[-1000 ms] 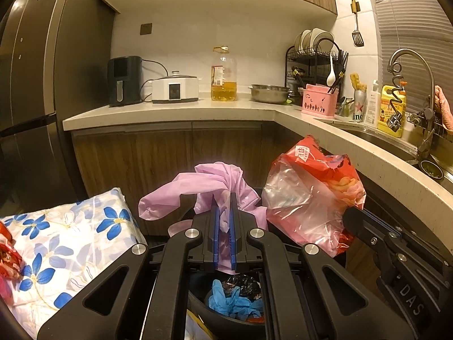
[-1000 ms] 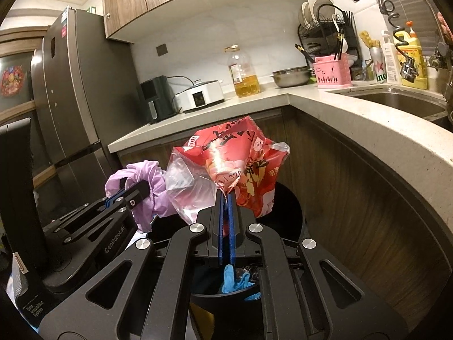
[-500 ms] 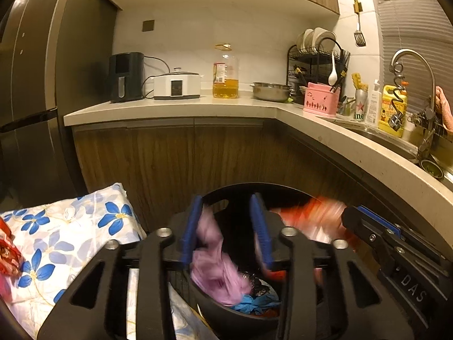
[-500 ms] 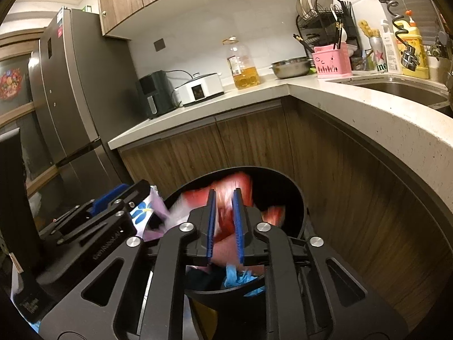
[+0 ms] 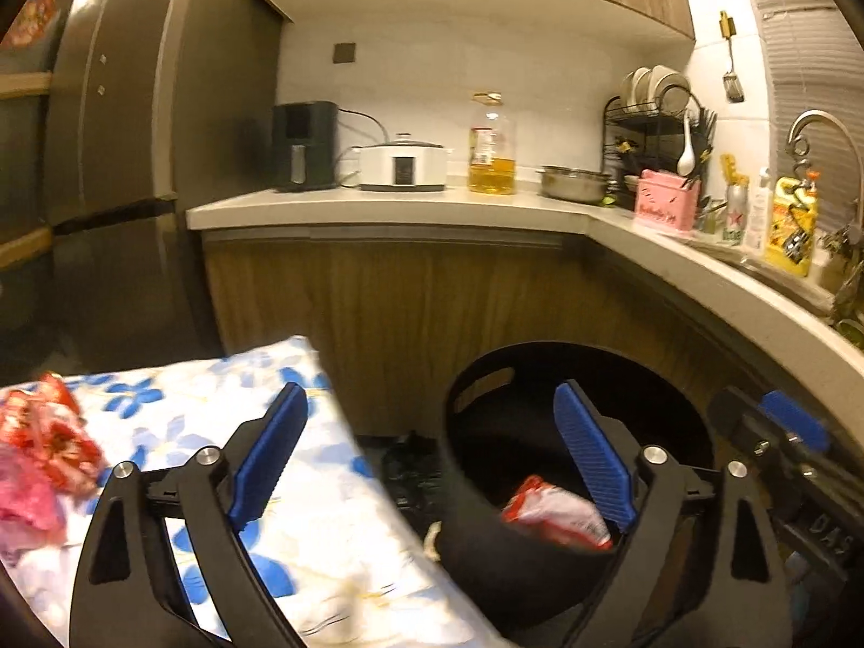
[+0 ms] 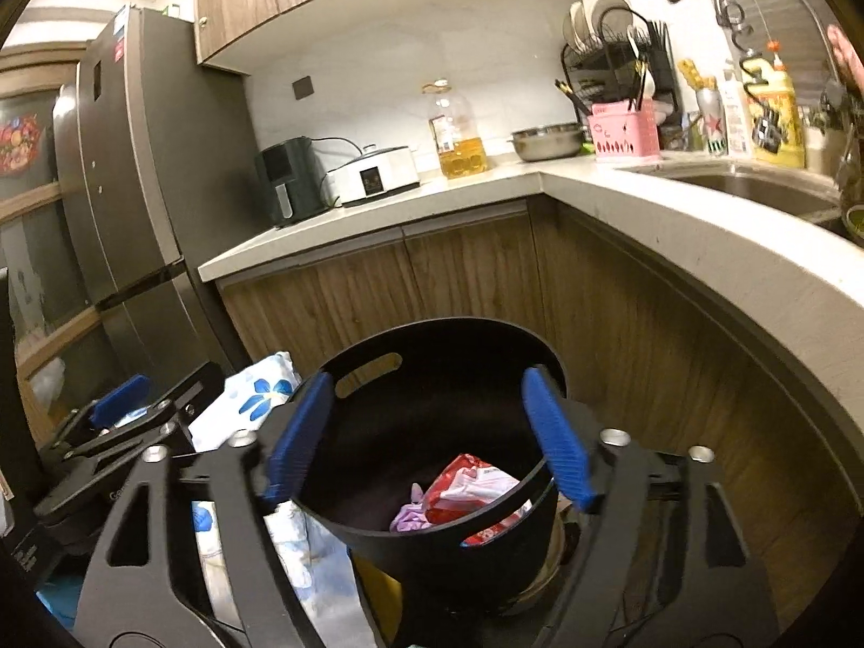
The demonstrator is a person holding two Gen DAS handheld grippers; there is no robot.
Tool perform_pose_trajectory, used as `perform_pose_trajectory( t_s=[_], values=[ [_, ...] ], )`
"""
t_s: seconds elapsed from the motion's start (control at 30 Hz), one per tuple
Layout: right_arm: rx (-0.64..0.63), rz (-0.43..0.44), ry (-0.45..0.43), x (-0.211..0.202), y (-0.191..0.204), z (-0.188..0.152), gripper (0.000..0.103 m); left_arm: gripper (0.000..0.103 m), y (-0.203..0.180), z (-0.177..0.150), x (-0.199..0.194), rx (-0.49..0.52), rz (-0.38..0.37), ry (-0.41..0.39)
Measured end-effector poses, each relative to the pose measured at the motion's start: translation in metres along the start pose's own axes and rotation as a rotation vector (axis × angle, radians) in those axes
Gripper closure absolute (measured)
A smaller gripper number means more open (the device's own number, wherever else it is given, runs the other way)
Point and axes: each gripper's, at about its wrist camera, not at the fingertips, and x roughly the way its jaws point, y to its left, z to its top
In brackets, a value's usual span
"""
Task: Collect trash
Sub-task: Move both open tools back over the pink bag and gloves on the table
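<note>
Left hand-held gripper [image 5: 432, 464] and right hand-held gripper [image 6: 424, 434] opening, nothing between | red wrapper [image 6: 467, 491] and pink bag [image 6: 410, 513] lie in black bin [image 6: 432, 335] | I judge remaining red trash [image 5: 51, 434] on floral cloth [image 5: 302, 529] light, crinkly; pinch a fold.

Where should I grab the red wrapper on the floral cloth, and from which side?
Take the red wrapper by its raised, crumpled top fold, coming from above with the left gripper, whose empty jaws are opening. It lies loose on the floral cloth, touching pink trash, so probably pinch high to take it alone.
</note>
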Motion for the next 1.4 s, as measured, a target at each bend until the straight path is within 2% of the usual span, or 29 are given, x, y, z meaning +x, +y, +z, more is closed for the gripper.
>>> perform_pose_trajectory(
  t_s=[0.03, 0.1, 0.23, 0.43, 0.77, 1.0, 1.4],
  values=[
    [-0.015, -0.006, -0.007, -0.004, 0.005, -0.001, 0.016, 0.007, 0.002, -0.001, -0.004, 0.002, 0.016, -0.001],
    [-0.038, -0.014, -0.016, -0.01, 0.012, -0.001, 0.011, 0.007, 0.007, -0.002, -0.011, 0.001, 0.041, -0.003],
    [-0.087, -0.043, -0.015, -0.023, 0.03, -0.004, 0.007, 0.006, 0.021, -0.007, -0.029, -0.015, 0.077, 0.009],
    [-0.133, -0.085, 0.013, -0.039, 0.05, -0.011, 0.006, 0.006, 0.042, -0.019, -0.056, -0.034, 0.119, 0.027],
    [-0.144, -0.069, 0.031, -0.068, 0.079, -0.026, 0.006, 0.006, 0.07, -0.029, -0.097, -0.064, 0.175, 0.027],
    [-0.171, -0.057, 0.012, -0.089, 0.103, -0.034, 0.006, 0.006, 0.086, -0.032, -0.127, -0.075, 0.189, 0.002],
    [-0.214, -0.027, -0.021, -0.108, 0.136, -0.039, 0.006, 0.006, 0.117, -0.04, -0.155, -0.115, 0.232, -0.018]
  ],
)
